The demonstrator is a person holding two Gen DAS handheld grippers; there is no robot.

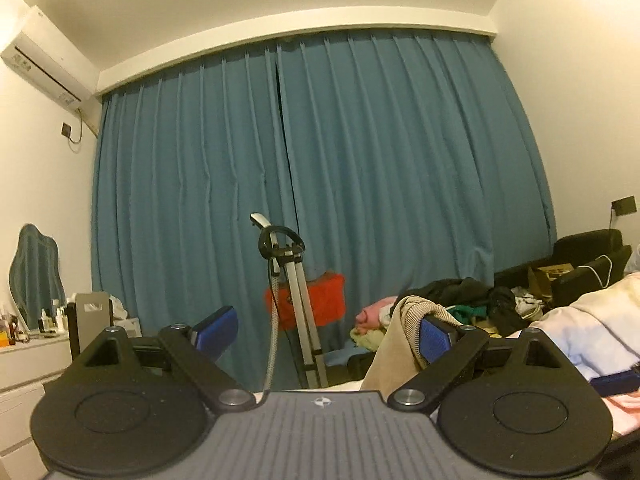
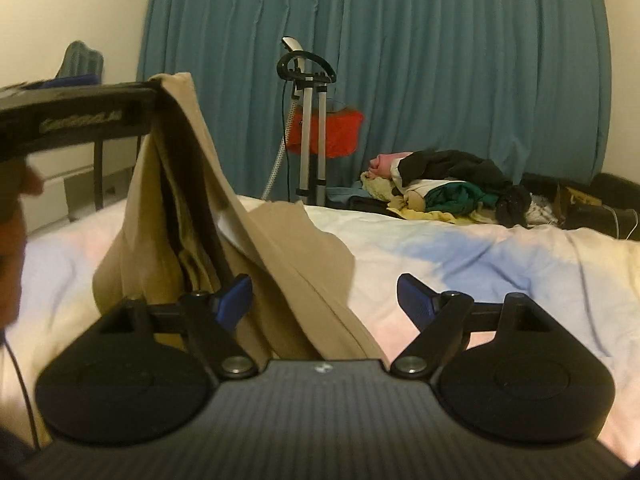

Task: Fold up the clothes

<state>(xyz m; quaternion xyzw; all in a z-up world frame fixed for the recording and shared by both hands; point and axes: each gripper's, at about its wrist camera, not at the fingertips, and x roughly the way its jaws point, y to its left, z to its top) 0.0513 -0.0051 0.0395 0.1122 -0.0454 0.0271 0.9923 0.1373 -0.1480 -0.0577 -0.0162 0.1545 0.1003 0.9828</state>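
Right wrist view: tan garment (image 2: 256,248) hangs over the bed (image 2: 500,264), draped on the left hand-held gripper (image 1: 326,330).
Both hand-held grippers gape, clasping nothing; the right hand-held gripper (image 2: 324,300) should pinch the hanging edge near its fingers.

The right tongs (image 2: 324,300) gape wide beside a beige garment (image 2: 280,248) draped over the bed (image 2: 500,264).

Closed teal curtains (image 1: 320,184), pale walls, wall air conditioner (image 1: 44,64), wavy mirror (image 1: 36,276) over white dresser (image 1: 24,364), black armchair (image 1: 588,256)
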